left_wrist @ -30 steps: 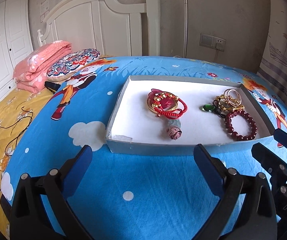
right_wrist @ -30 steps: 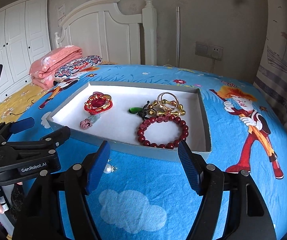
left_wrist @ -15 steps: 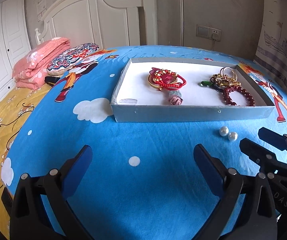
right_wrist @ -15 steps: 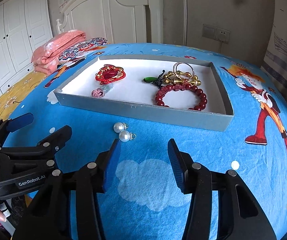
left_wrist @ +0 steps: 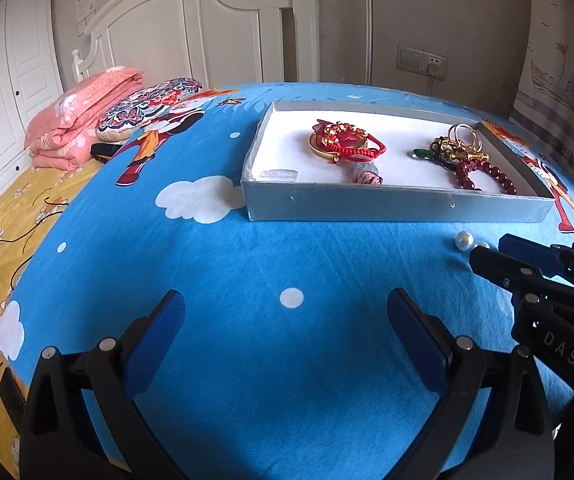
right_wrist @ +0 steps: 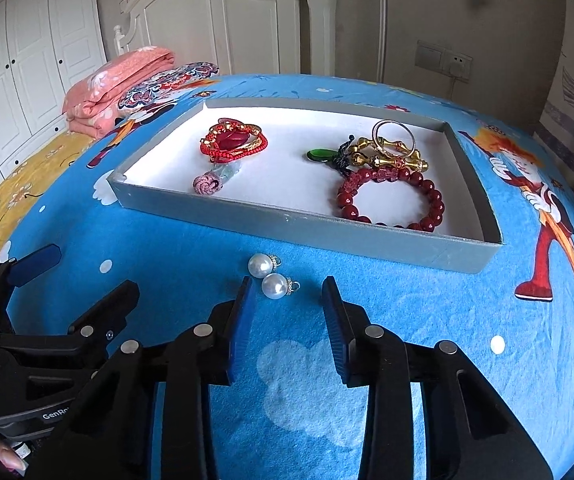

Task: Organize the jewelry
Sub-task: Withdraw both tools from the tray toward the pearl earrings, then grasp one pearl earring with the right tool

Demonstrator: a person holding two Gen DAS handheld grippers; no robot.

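Best to lower the right gripper (right_wrist: pixel 287 304) a little more and slide it slightly forward, so that the nearer pearl earring (right_wrist: pixel 275 286) comes fully between the two blue pads, not only at the tips. Better to close slowly, since a round, smooth pearl probably rolls away when only one pad pushes it. Important to take one earring only, and to keep the left pad from knocking the farther pearl earring (right_wrist: pixel 260 265), which lies touching or almost touching the first. Safer to grip across the pearl body, because the small metal loop on its right side looks too thin to hold well. Right gripper narrow, jaws closing, pads not yet pressing on anything. Nearer earring just ahead of the fingertips, closer to the left pad than to the right, resting on the blue bedsheet (right_wrist: pixel 367 280). Farther earring a little beyond it and slightly left. Grey tray (right_wrist: pixel 327 228) straight ahead, past both pearls, with its near wall between the gripper and the white inside. Inside it, ahead and to the right, a red bead bracelet (right_wrist: pixel 391 200) with gold rings (right_wrist: pixel 387 148) behind; ahead and to the left, a red cord ornament (right_wrist: pixel 233 142). Left gripper (left_wrist: pixel 285 312) wide and empty, hanging above bare sheet, with the pearls far to its right.
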